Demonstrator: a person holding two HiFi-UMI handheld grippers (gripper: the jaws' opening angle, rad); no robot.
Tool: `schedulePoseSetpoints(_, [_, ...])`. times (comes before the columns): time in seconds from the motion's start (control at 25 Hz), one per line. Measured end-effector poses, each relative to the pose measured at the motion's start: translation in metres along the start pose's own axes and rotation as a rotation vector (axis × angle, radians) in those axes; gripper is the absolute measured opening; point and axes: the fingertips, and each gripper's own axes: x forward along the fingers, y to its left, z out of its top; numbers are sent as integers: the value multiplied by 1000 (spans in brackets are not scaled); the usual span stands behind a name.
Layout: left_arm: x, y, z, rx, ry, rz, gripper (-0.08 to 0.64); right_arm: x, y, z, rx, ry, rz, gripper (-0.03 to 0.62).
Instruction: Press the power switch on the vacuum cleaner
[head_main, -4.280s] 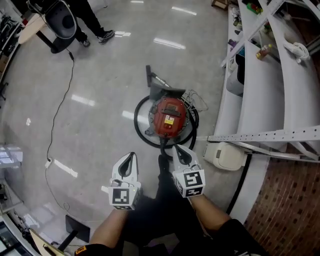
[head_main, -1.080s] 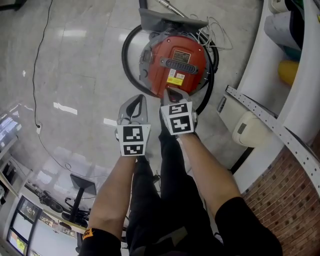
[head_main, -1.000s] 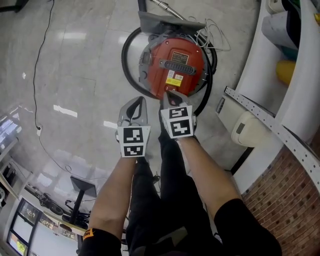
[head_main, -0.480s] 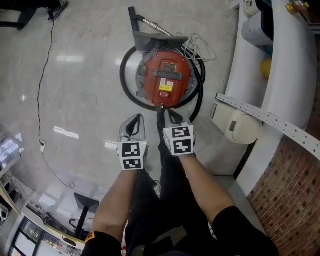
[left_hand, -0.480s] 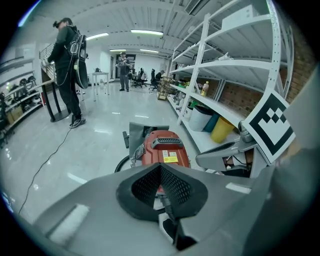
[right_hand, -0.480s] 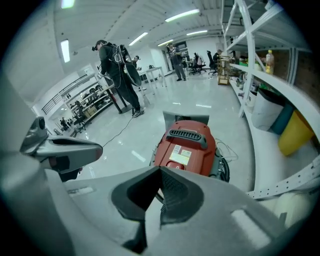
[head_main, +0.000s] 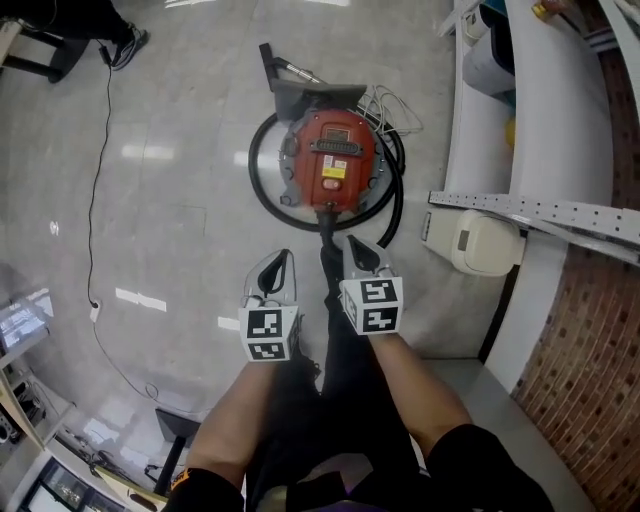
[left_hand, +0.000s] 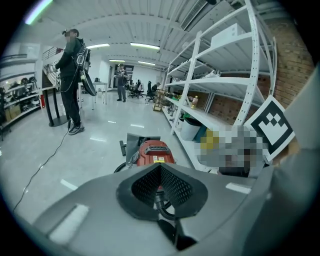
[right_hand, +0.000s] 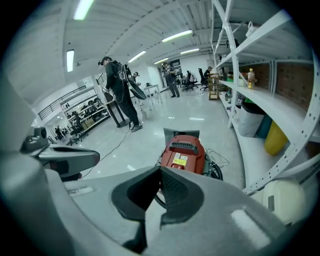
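Short of vacuum cleaner (head_main: 333, 165) | left gripper (head_main: 281, 262) jaws clenched, empty | right gripper (head_main: 355, 248) likewise

Workshop floor, shelving on the right, a person at far left.
Glossy grey floor (head_main: 180, 200) with a thin black cable (head_main: 93, 262) trailing down the left. White metal shelving (head_main: 540, 210) runs along the right, brick wall (head_main: 590, 340) behind it, cream boxy unit (head_main: 475, 243) low beside it. Yellow container (right_hand: 276, 137) sits just beside a grey bin (right_hand: 248, 122) on the low shelf. Person (right_hand: 119, 85) stands far left.
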Motion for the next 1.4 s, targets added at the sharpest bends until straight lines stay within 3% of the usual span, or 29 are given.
schedulePoseSetpoints(0.2, [-49, -7, 10, -7, -62, -23, 15, -47, 23, 7, 11, -87, -23, -8])
schedulePoseSetpoints(0.88, [-234, -45, 49, 100, -318, -128, 15, -221, 123, 22, -60, -369, -106, -8])
schedulePoseSetpoints(1.2, [-313, -47, 42, 138, -367, -150, 15, -292, 172, 13, -89, -429, -135, -8])
schedulePoseSetpoints(1.4, [-342, -55, 41, 121, -391, -159, 15, -318, 183, 7, -101, -429, -132, -8])
